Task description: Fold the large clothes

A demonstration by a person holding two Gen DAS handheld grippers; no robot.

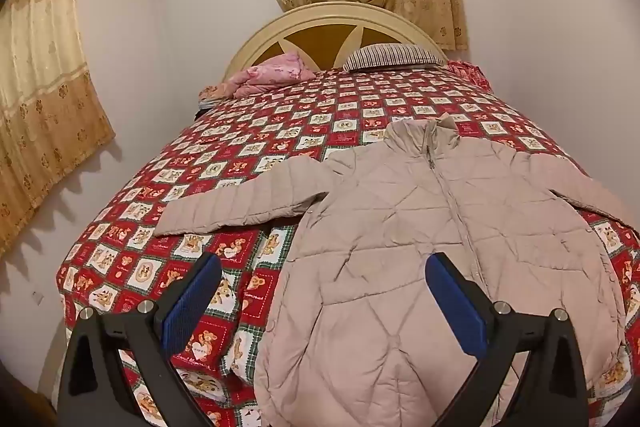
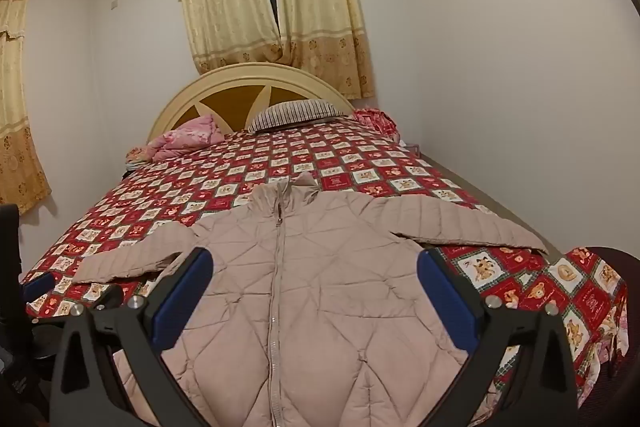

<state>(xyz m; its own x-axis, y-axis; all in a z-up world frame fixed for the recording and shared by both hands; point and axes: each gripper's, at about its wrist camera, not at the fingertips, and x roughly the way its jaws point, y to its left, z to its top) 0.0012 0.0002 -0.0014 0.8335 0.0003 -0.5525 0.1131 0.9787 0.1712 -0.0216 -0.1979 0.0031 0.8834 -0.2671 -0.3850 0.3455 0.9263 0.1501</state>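
A beige quilted puffer jacket (image 1: 420, 227) lies flat, zipped, front up, on the bed, collar toward the headboard, both sleeves spread out sideways. It also shows in the right wrist view (image 2: 312, 287). My left gripper (image 1: 322, 279) is open and empty, held above the jacket's lower left part and the bedspread. My right gripper (image 2: 314, 275) is open and empty, held above the jacket's lower middle. The other gripper's blue pad (image 2: 38, 285) shows at the left edge of the right wrist view.
The bed has a red patchwork bedspread (image 1: 280, 131) with bear prints. A pink blanket (image 1: 272, 73), a striped pillow (image 1: 394, 57) and a red cloth (image 1: 470, 73) lie by the headboard (image 1: 336, 23). Walls and curtains surround the bed.
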